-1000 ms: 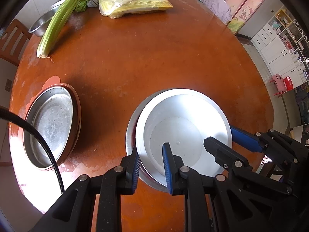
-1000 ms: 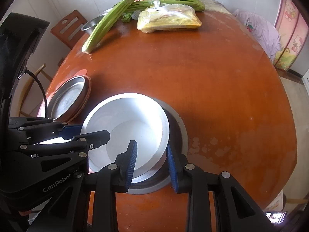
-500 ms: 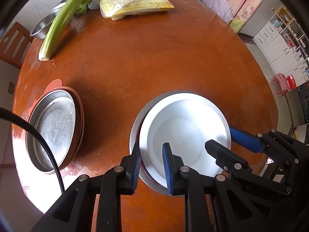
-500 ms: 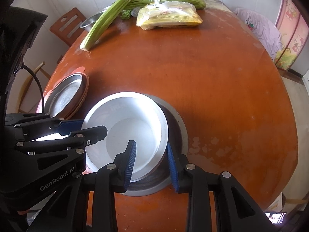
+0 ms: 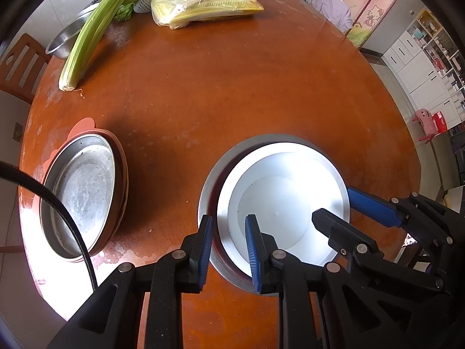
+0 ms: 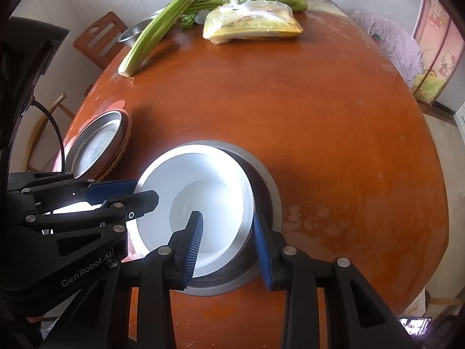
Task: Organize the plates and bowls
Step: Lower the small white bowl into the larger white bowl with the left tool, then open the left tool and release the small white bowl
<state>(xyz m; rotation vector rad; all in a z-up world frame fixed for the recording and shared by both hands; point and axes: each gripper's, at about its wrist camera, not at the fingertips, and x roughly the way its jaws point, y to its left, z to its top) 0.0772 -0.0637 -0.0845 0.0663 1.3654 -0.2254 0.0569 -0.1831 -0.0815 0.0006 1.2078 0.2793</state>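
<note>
Big round counter (image 5: pixel 232 93) first, and near its front edge the white bowl (image 5: pixel 284 203) sits nested in a wider metal bowl (image 5: pixel 209 186), off-centre. Left claw (image 5: pixel 226 241) straddles the white bowl's near-left rim, narrow, seemingly pinching it. Right claw (image 6: pixel 228 240) straddles the opposite rim; its jaws have just been opening, pads off the rim. The bowl is glossy, smooth, glaring.
</note>
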